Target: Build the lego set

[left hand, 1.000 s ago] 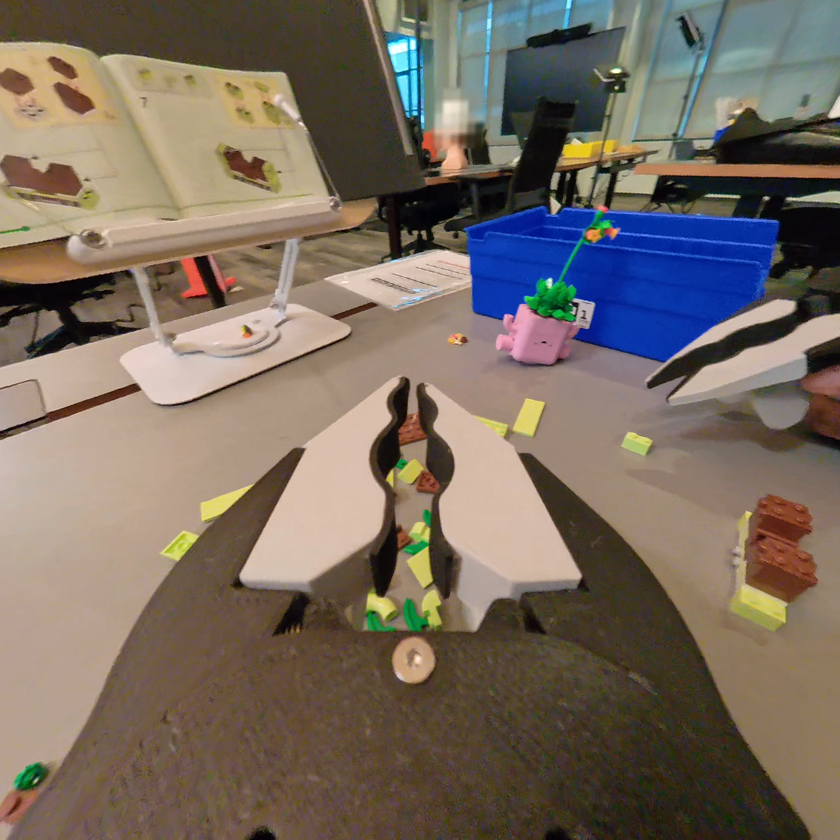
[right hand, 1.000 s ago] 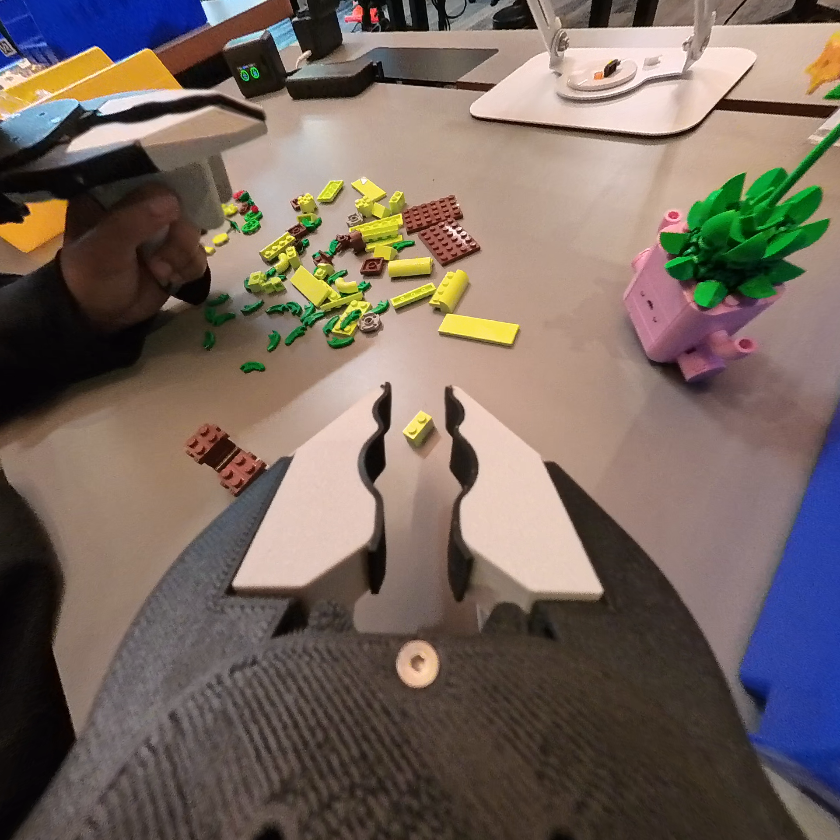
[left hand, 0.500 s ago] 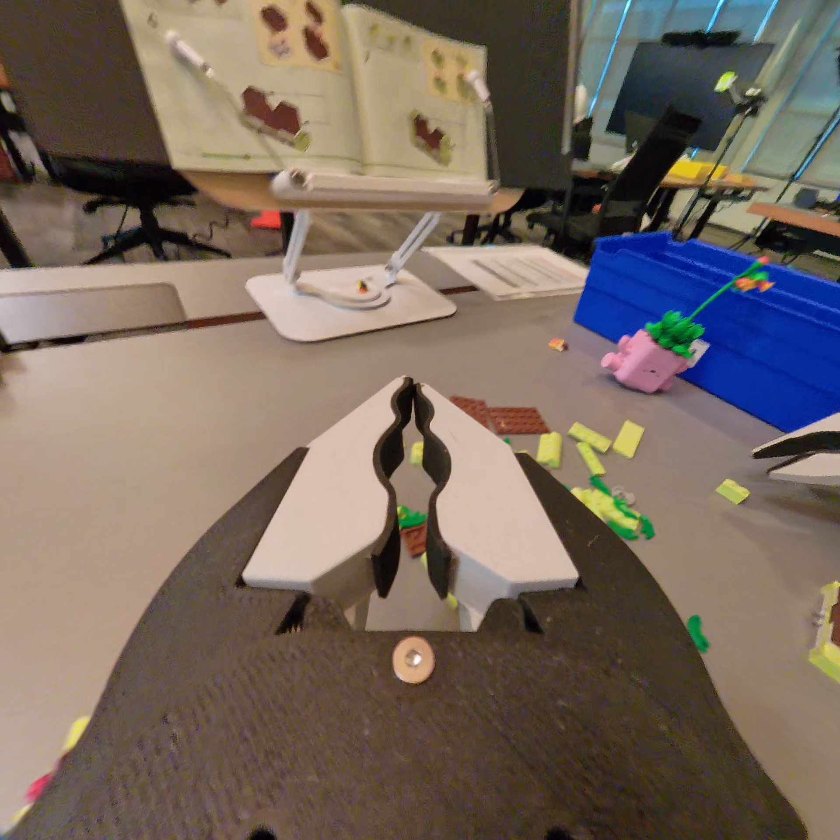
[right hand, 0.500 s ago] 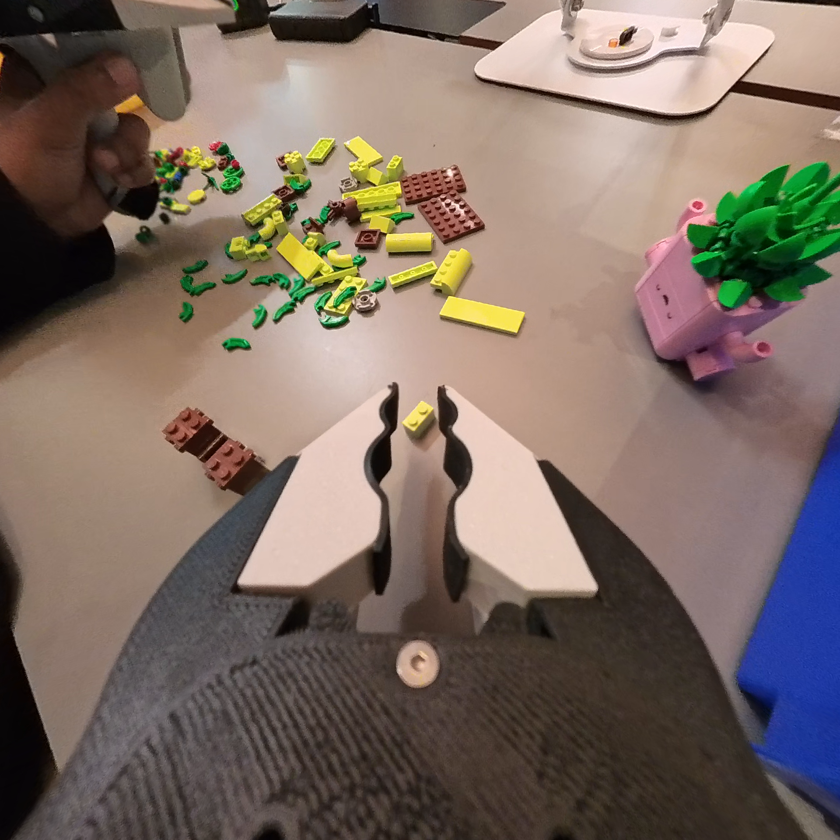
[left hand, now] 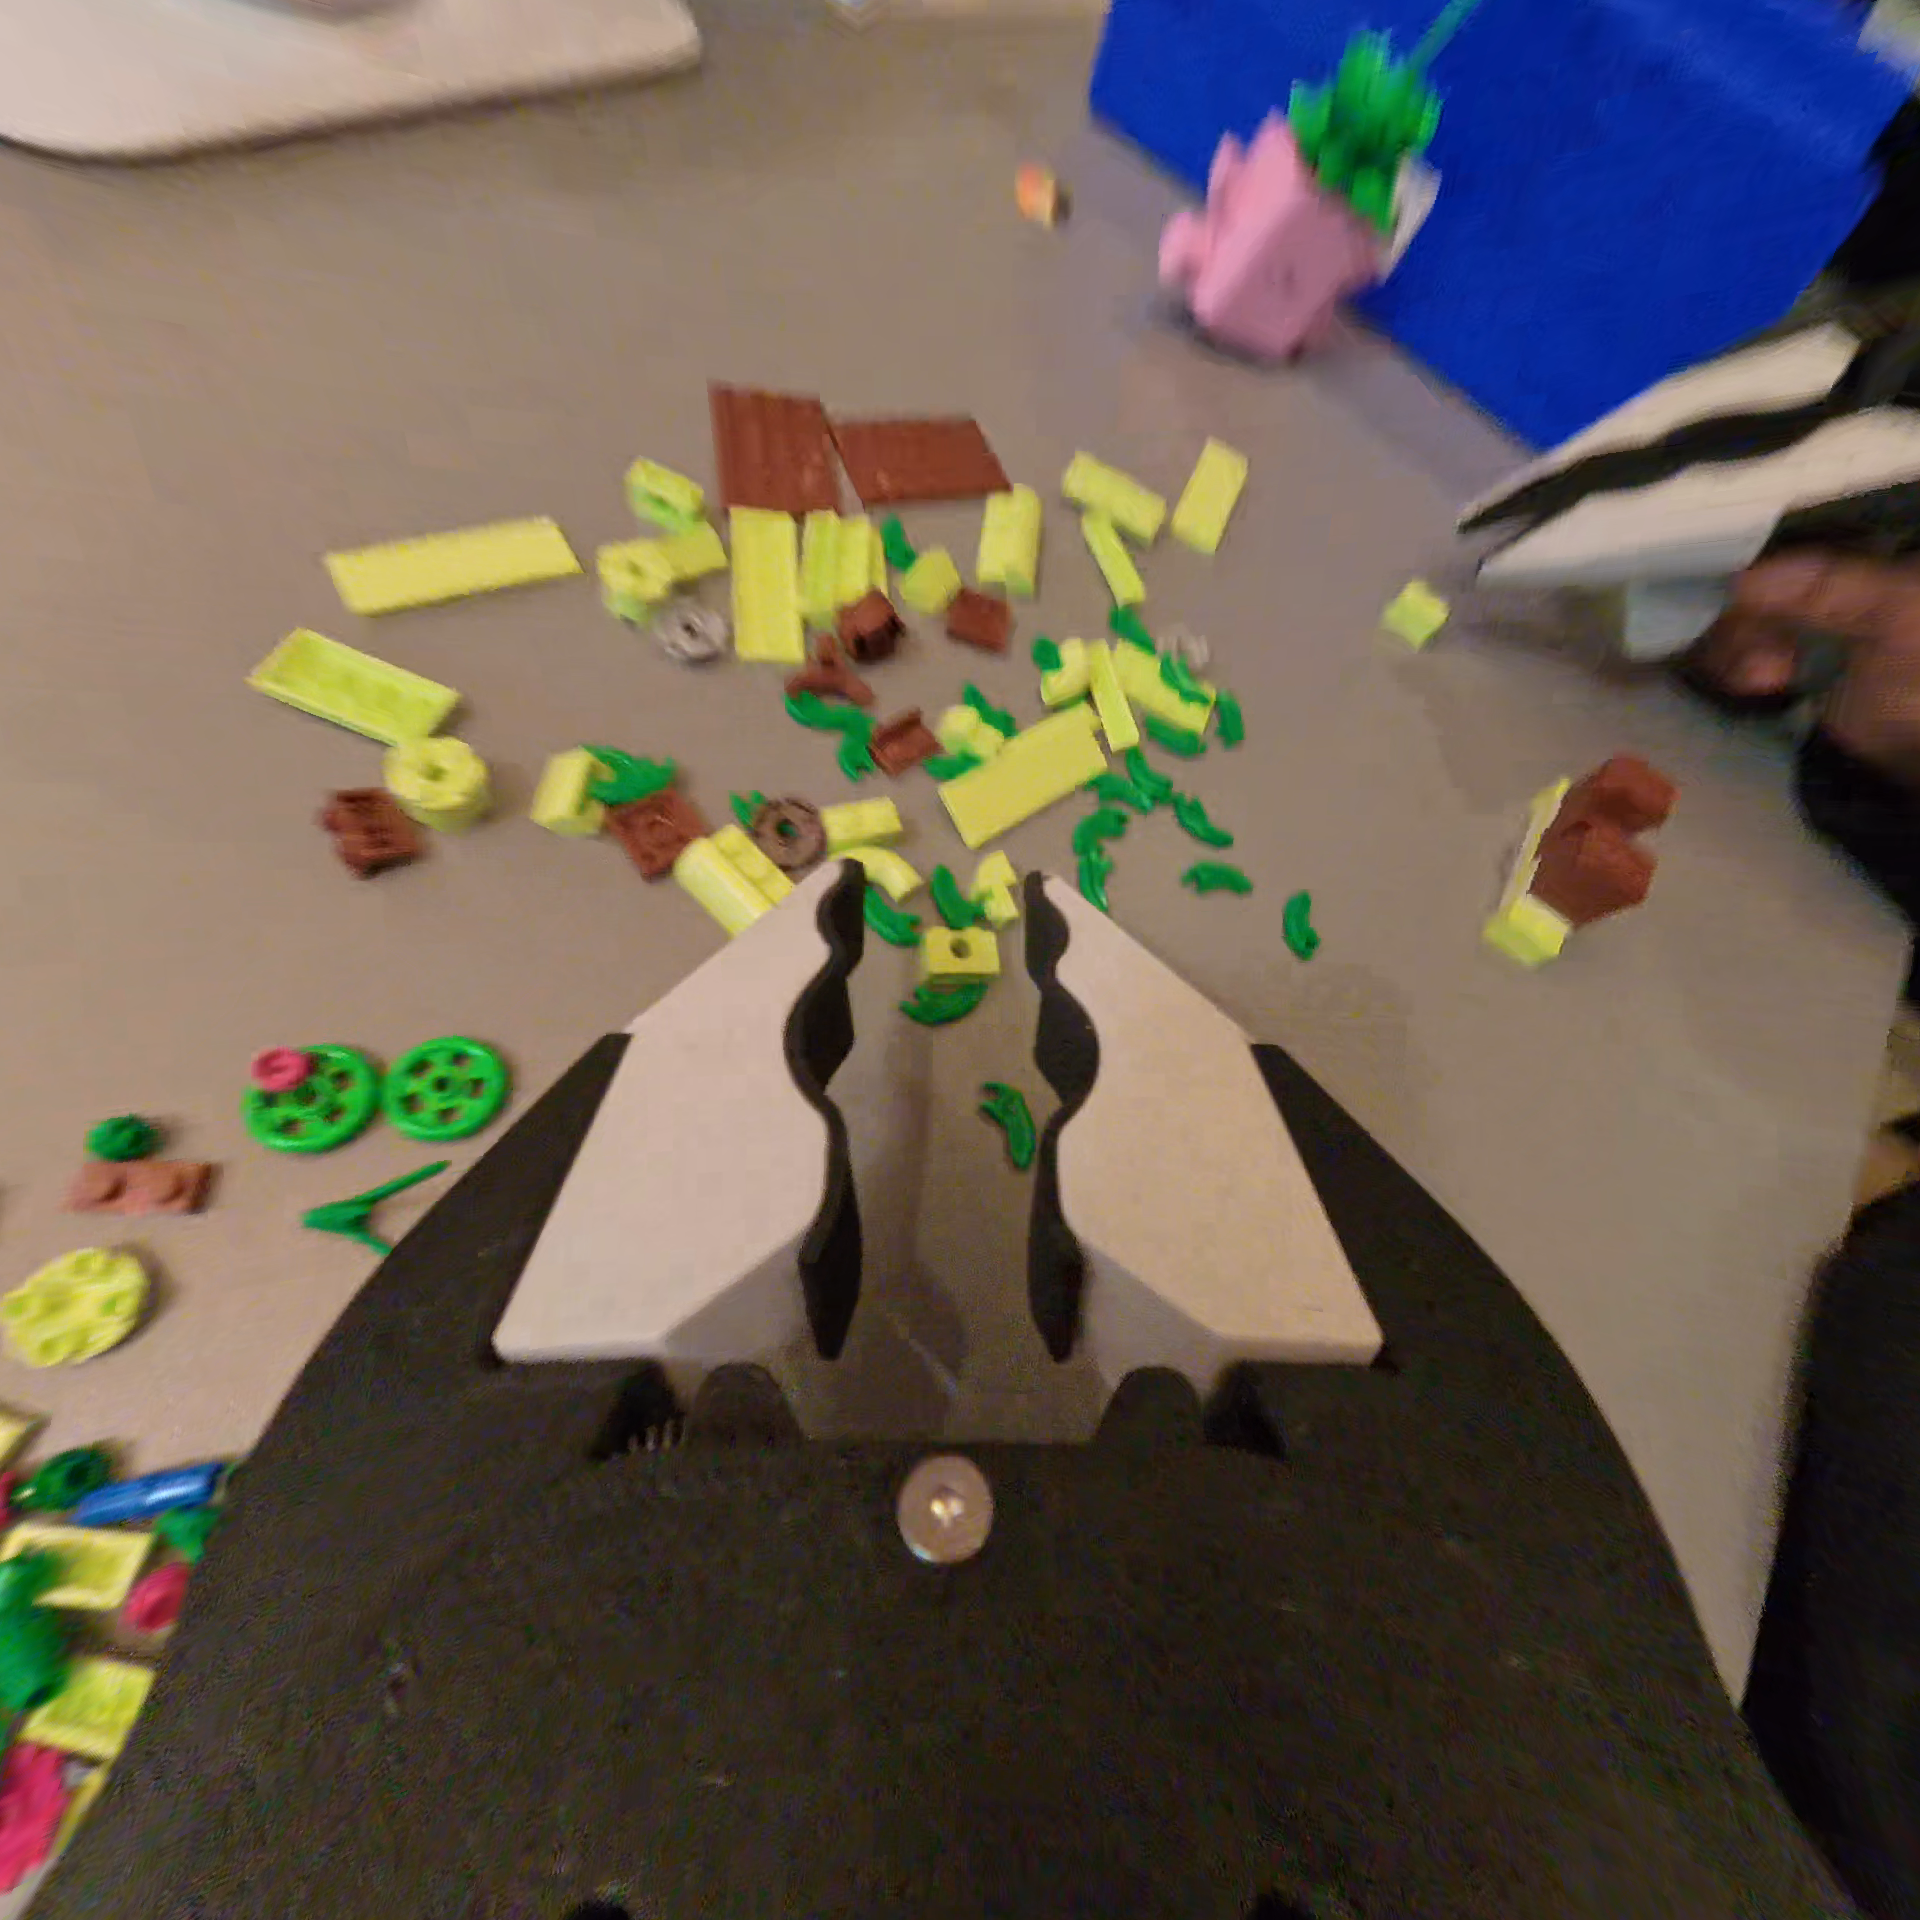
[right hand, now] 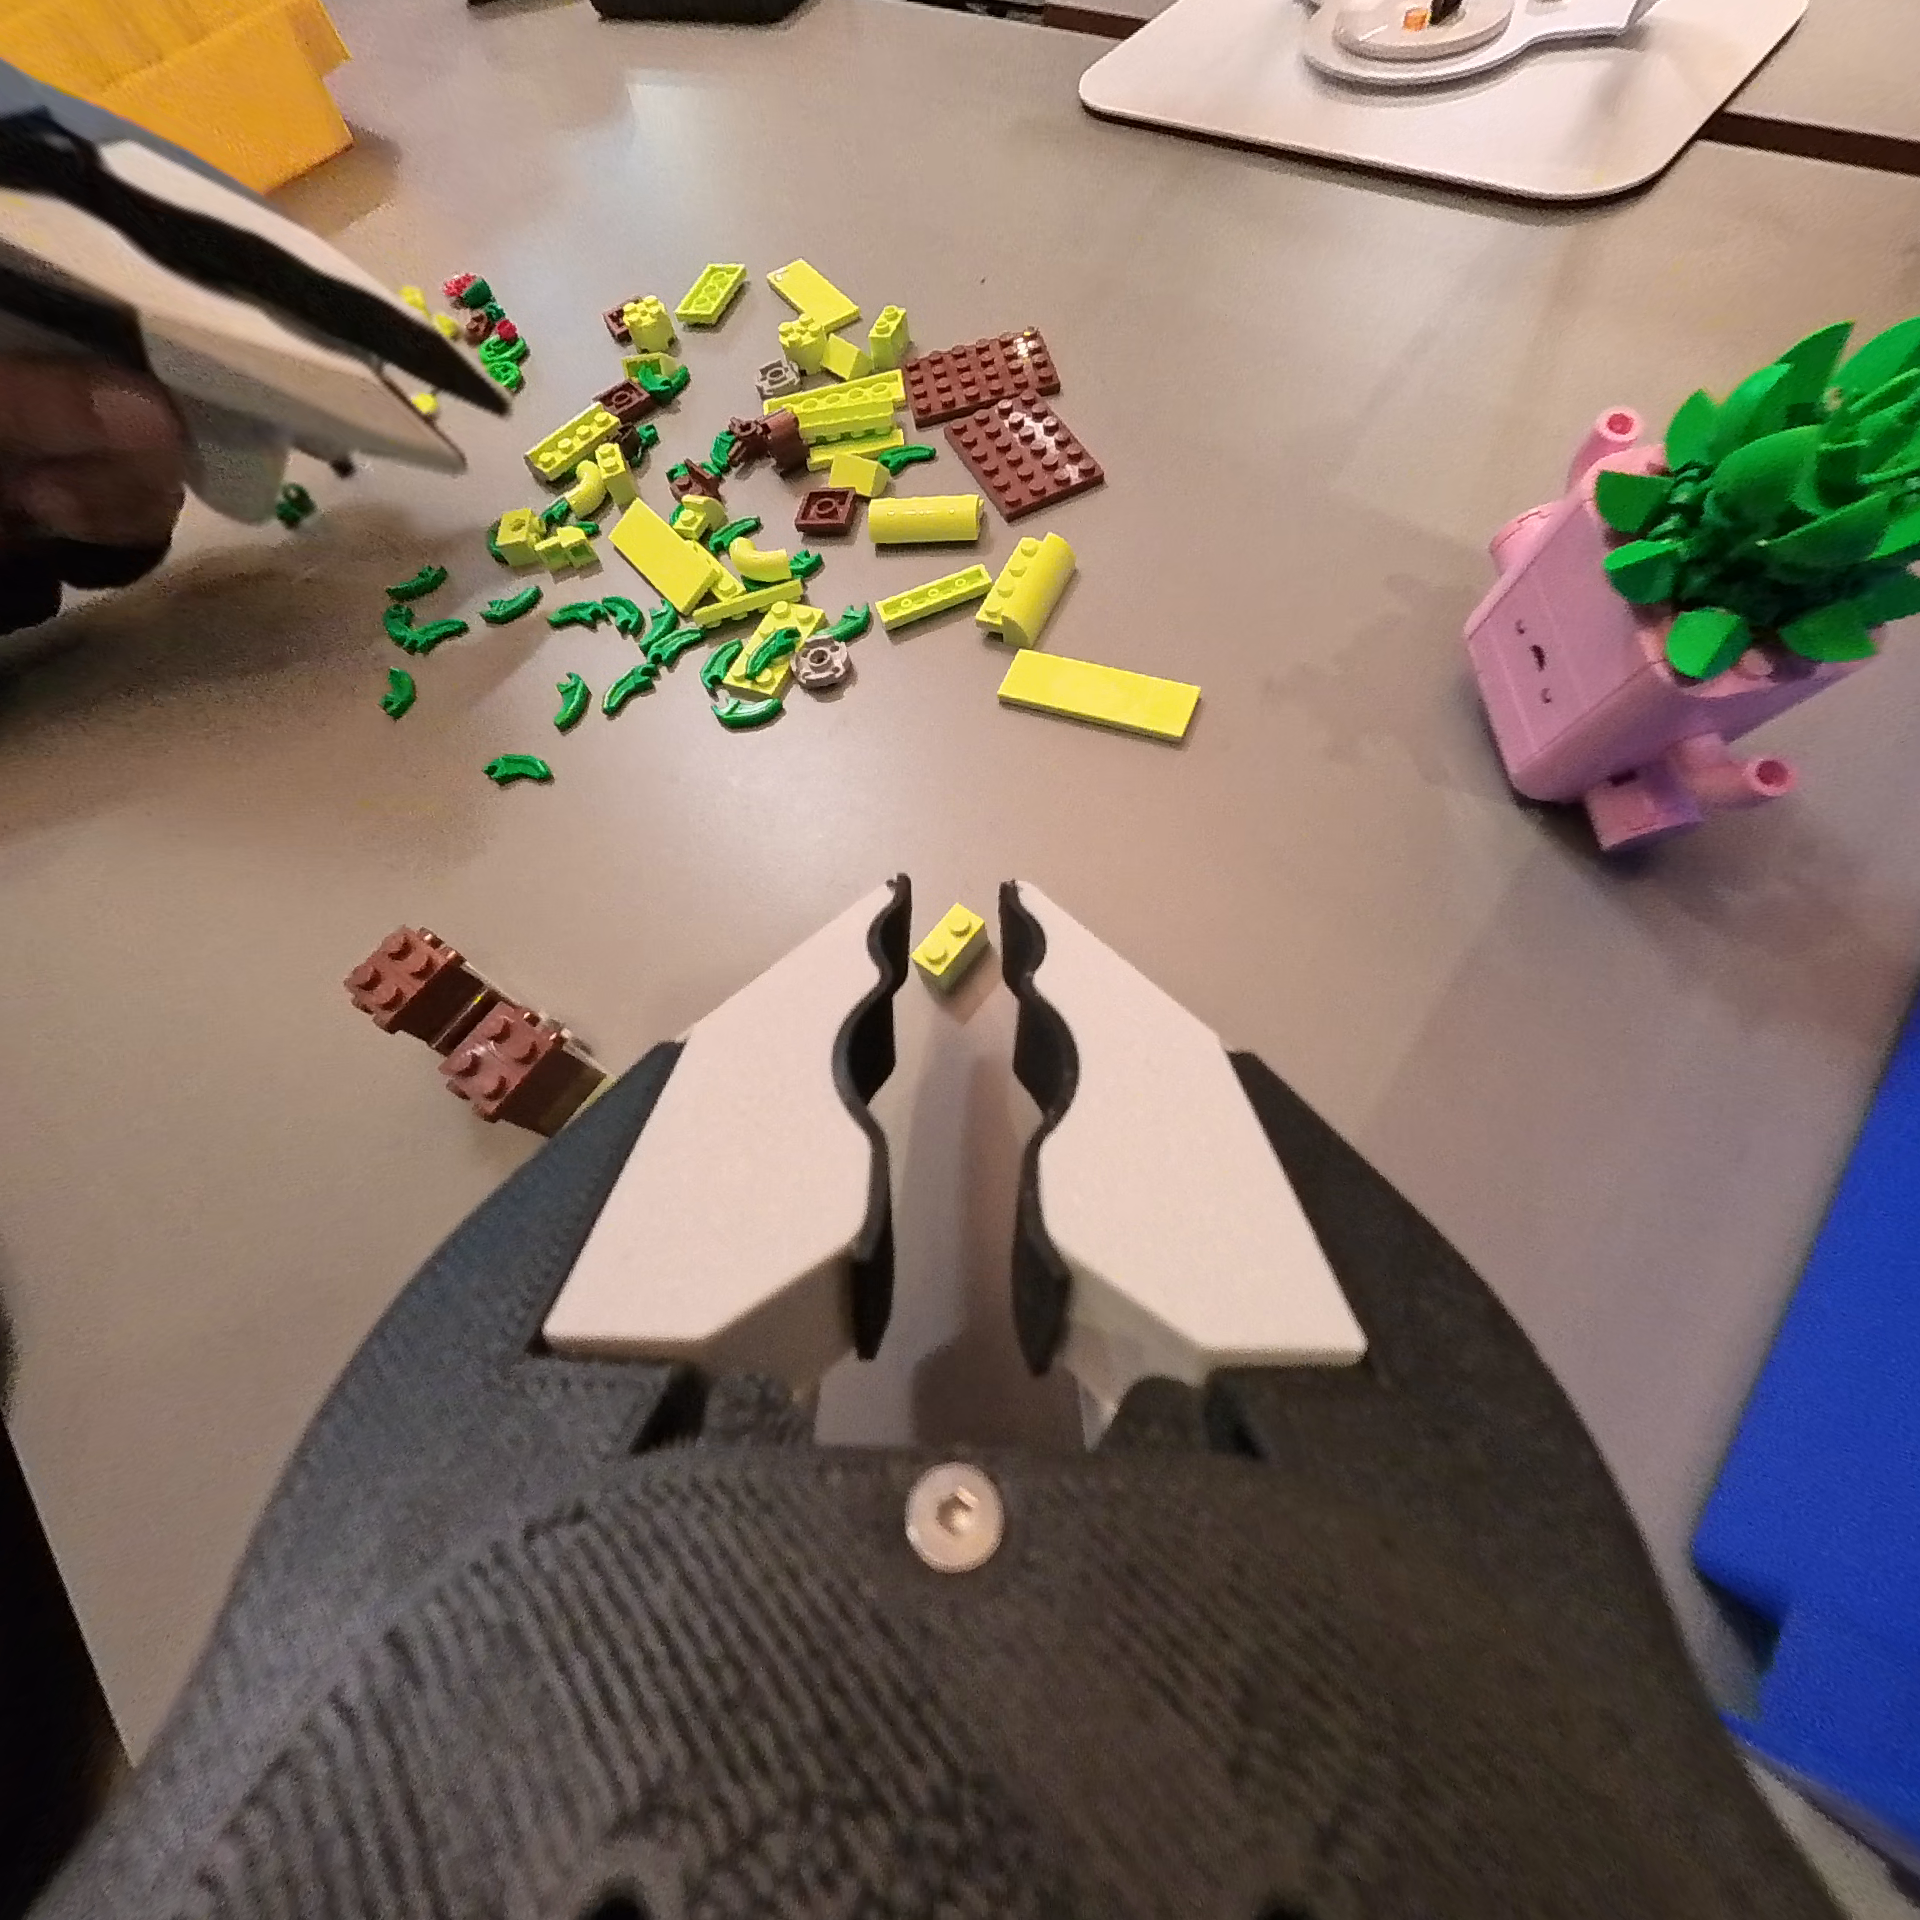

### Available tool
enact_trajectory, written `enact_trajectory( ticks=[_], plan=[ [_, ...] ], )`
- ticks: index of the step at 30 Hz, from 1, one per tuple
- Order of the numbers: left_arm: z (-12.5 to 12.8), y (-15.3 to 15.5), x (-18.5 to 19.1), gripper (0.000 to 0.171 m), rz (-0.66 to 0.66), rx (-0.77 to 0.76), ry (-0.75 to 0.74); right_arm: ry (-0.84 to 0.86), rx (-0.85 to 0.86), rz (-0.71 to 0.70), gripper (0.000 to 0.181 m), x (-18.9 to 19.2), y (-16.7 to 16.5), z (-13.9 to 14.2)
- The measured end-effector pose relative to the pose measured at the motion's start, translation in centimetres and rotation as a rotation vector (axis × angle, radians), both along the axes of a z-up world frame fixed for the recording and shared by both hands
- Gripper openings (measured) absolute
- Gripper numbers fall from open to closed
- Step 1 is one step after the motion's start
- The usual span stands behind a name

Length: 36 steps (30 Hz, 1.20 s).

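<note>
Loose lime, brown and green lego pieces (left hand: 935, 665) lie in a pile on the grey table (left hand: 312, 312); the pile also shows in the right wrist view (right hand: 779, 499). My left gripper (left hand: 940, 883) is open and tilted down over the pile's near edge, with a small lime piece (left hand: 961, 951) on the table between its fingers. My right gripper (right hand: 953, 888) is open, and a small lime brick (right hand: 951, 940) lies on the table between its fingertips. A brown and lime partial build (right hand: 468, 1023) sits just left of the right gripper and shows in the left wrist view (left hand: 1590, 852).
A pink pot with green leaves (right hand: 1621, 644) stands at the right. A blue bin (right hand: 1849, 1351) is beside it, and a yellow bin (right hand: 208, 94) is at the far left. The white book stand base (right hand: 1455, 94) is at the back. More pieces (left hand: 374, 1096) lie left of the left gripper.
My left gripper has tipped down from the instruction book to the pile and has opened. My right gripper has moved forward around the lime brick, its gap a little narrower.
</note>
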<state>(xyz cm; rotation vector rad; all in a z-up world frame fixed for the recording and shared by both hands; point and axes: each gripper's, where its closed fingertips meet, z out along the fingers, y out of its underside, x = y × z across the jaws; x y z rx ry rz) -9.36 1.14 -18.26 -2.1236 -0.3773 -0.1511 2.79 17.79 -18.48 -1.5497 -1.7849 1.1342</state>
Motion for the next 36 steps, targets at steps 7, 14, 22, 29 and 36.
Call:
enact_trajectory(
  ticks=[7,14,22,29,36],
  plan=[
    [-1.6,0.1,0.8,0.024,-0.045,-0.146,0.094,0.002,-0.003,-0.002,0.015,0.0,0.0,0.0],
    [-2.4,-0.3,0.5,0.025,-0.060,-0.216,0.178,-0.005,0.007,-0.007,0.016,0.0,0.1,-0.1],
    [-3.1,-0.5,1.0,0.014,-0.085,-0.244,0.159,-0.014,0.026,-0.006,0.016,-0.1,0.0,-0.3],
    [-1.6,0.0,1.4,0.015,-0.102,-0.166,0.166,-0.021,0.049,-0.001,0.016,-0.1,-0.1,-0.5],
    [0.9,1.4,2.6,0.014,-0.121,-0.019,0.243,-0.020,0.055,0.001,0.016,-0.1,-0.2,-0.5]
  ],
)
